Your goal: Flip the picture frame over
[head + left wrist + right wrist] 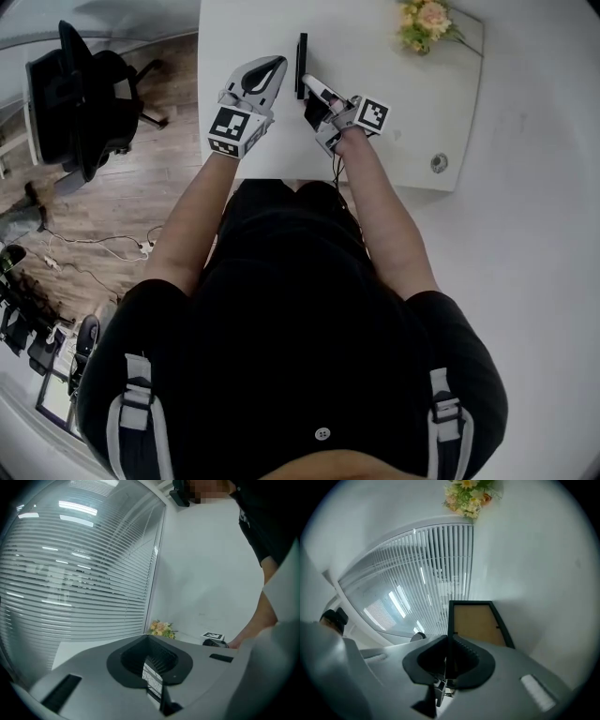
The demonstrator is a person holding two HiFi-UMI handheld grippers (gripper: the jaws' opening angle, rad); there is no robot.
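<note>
White table (pixel 375 84) by a white wall. Head view: picture frame (pixel 301 64) up on edge, long axis near-to-far, left of table centre. Right gripper (pixel 309 86) clamped on its near end, frame running away from it. Left gripper (pixel 277 64) just left of frame, not touching. Open tabletop to the right, flowers (pixel 427 21) far right, table's left edge close by.

Left gripper view: jaws pressed together, empty; frame not seen.

Right gripper view: frame rim pinched between pads, brown backing facing right. Probably more room to lay it down rightward.

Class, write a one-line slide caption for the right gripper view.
Right tongs clamp the edge of a black picture frame, its brown backing showing, flowers beyond.
</note>
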